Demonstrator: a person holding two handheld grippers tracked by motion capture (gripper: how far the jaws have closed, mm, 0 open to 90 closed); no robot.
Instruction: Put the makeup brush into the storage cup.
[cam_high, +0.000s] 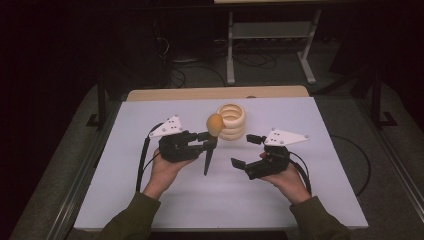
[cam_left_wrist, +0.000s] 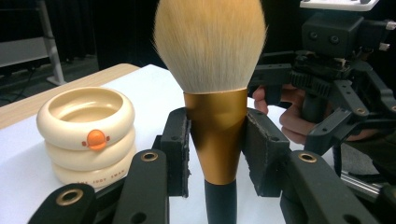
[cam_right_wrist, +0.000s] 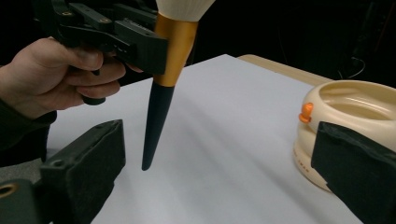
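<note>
Two grippers work above the white table (cam_high: 150, 200): the left gripper (cam_high: 202, 142) clamps the makeup brush (cam_left_wrist: 215, 135) by its gold ferrule, bristles up, beside the cream ringed holder (cam_high: 231, 121); the right gripper (cam_high: 248, 151) hovers with jaws apart. Likely step: carrying. Next: tip the handle into the holder

So the surface I'm working over is a table (cam_high: 150, 200) with a white top, and a strip of light wood edge (cam_high: 215, 93) shows along its far side. It stands on a grey carpeted floor (cam_high: 60, 165). The only thing actually sitting on the table is a cream holder (cam_high: 231, 121) shaped like three stacked rings, open at the top, near the far edge about midway across. From the left gripper view it has a little orange duck badge (cam_left_wrist: 96, 139) on the front and small lettering low down that I can't read.
</note>
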